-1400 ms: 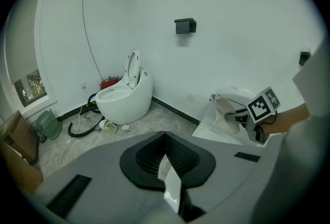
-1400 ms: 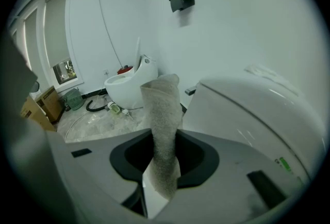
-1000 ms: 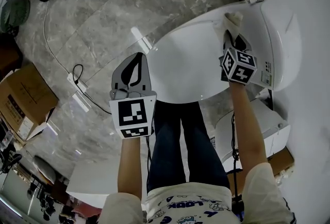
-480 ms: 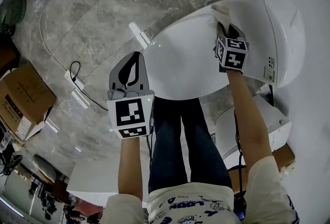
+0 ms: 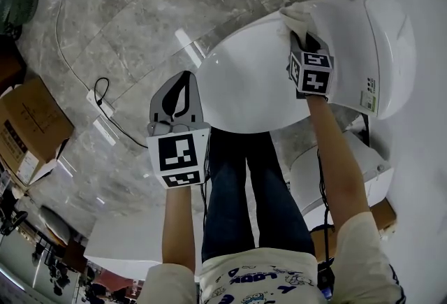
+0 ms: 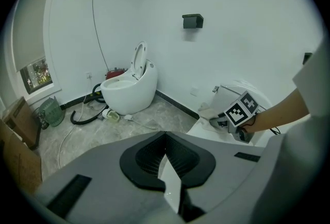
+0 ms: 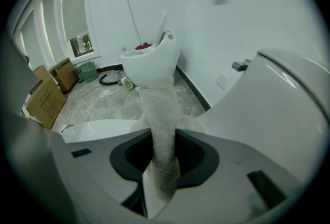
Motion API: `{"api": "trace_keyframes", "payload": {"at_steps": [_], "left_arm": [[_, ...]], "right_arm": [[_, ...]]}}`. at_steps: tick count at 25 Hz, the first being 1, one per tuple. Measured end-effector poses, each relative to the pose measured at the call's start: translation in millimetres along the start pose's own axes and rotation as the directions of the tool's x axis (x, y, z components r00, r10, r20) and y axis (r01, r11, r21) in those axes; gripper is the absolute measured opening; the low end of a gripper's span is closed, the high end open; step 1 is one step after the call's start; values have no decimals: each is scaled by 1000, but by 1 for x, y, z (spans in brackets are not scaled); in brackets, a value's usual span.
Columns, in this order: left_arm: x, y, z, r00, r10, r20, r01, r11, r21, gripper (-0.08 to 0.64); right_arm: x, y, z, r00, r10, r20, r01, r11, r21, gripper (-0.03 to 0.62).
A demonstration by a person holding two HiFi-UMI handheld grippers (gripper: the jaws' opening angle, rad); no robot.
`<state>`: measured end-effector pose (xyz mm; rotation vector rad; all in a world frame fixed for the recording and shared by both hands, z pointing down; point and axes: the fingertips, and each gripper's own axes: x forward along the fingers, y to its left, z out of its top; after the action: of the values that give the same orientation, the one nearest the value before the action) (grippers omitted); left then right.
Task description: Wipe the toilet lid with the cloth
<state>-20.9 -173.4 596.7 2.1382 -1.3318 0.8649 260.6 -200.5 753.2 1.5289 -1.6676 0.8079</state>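
toilet lid point(image 5: 251, 86): glossy white, smooth, ceramic or hard plastic, can't tell which; cloth point(image 7: 161, 115): off-white, nubby looped pile, matt; left gripper point(image 6: 166, 156) and right gripper point(image 7: 162, 138): matt grey plastic-looking shells, black ribbed pads point(image 6: 147, 158) inside; marker cube point(image 5: 312, 73): matt black-on-white print; floor point(image 5: 133, 23): grey veined stone-look tile, polished, throws reflections; box point(image 5: 31, 131): brown cardboard, matt; wall point(image 6: 247, 22): flat white, matt; second toilet point(image 6: 129, 89): same glossy white
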Motion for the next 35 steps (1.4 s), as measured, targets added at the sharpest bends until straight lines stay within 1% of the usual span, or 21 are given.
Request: {"api": "trace_keyframes", "payload": {"at_steps": [10,14,22,28,35], "left_arm": [[-24,26,-21,999,45,-1,-45,998,-33,3],[-34,34,-32,998,56,-3,-56,997,-48,3],[-53,57,-48,996,86,0,-86,993,-77,3],[-66,79,-61,992,124,-2,-123,987,-102,3],[-81,97,-78,989,150,-2,-149,981,-128,3]], "right_arm": [[-1,70,-3,997,82,-5,-82,994,-75,98],[-2,100,-7,993,117,-9,-117,986,-121,98],[-7,159,-16,984,178,-16,-178,968,-179,98],[-8,191,-22,978,208,-29,-210,955,-211,98],[-14,222,-29,972,233,-33,-234,942,-239,98]]}}
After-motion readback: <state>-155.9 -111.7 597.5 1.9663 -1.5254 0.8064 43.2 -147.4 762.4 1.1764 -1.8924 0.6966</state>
